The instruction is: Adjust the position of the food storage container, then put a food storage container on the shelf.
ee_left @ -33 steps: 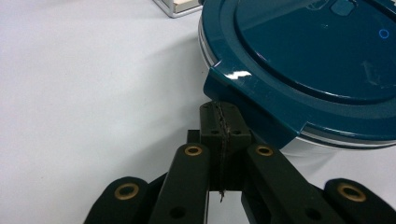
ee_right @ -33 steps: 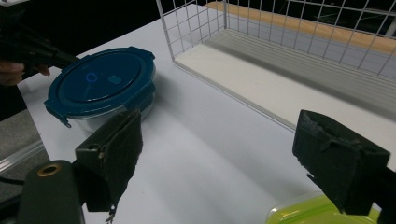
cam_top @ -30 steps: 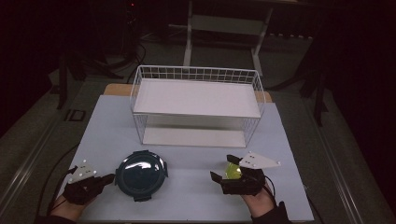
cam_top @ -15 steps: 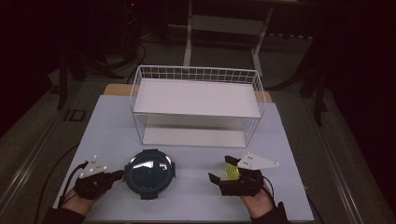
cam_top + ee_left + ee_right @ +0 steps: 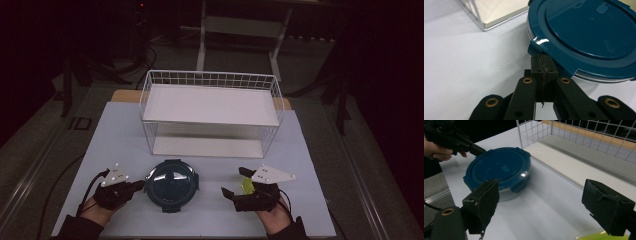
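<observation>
Round dark-blue lidded plastic container (image 5: 172, 185): set on the white bench (image 5: 115, 135), in front of the white wire rack (image 5: 212, 112); shifted rightward since a second ago. Left gripper (image 5: 136, 185): jaws closed, empty, tips against the container's side latch; moved rightward with it. Right gripper (image 5: 236, 182): jaws open, empty, unmoved.

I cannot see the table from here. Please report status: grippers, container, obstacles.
Left gripper shut, tips against the blue container lid's edge tab. Right gripper open, empty, facing the container. Wire rack behind; nothing between.
</observation>
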